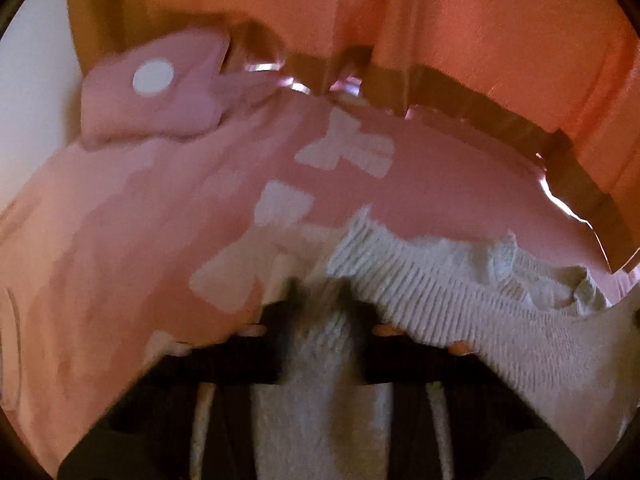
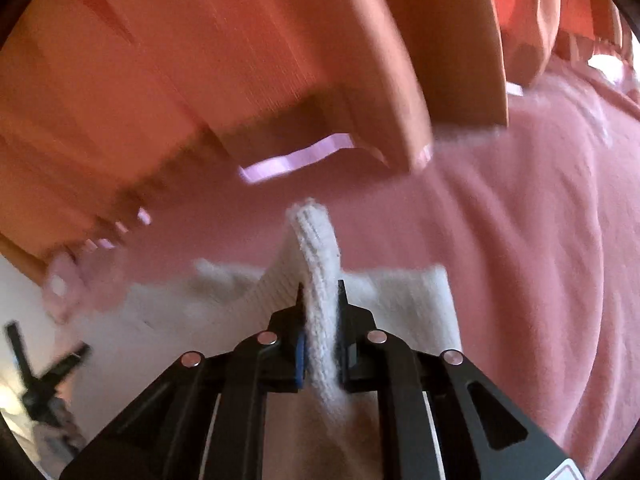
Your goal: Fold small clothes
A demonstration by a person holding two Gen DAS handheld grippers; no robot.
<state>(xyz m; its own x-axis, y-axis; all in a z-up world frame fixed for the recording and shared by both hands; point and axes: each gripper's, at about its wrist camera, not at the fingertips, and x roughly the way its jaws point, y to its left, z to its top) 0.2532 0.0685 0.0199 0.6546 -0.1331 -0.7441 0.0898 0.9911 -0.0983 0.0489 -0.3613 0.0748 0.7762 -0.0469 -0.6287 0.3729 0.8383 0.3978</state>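
Two grippers are closed on one white knitted garment, likely a sock. The left gripper (image 1: pixel 318 300) is pinched on the white sock (image 1: pixel 400 276) near its ribbed cuff, and the right gripper (image 2: pixel 320 296) is pinched on another part of the same sock (image 2: pixel 316 264), which stands up as a narrow ridge between its jaws. The sock is held just above a pink bed cover (image 1: pixel 140 220), with a pink pillow (image 1: pixel 156 88) further back and an orange curtain (image 2: pixel 200 60) behind. Both views are blurred, so the exact fold line cannot be told. For a neat fold, the fabric should be kept taut between the two grips and the held ends brought level. The halves should then be laid edge to edge on the cover before either pinch is loosened.
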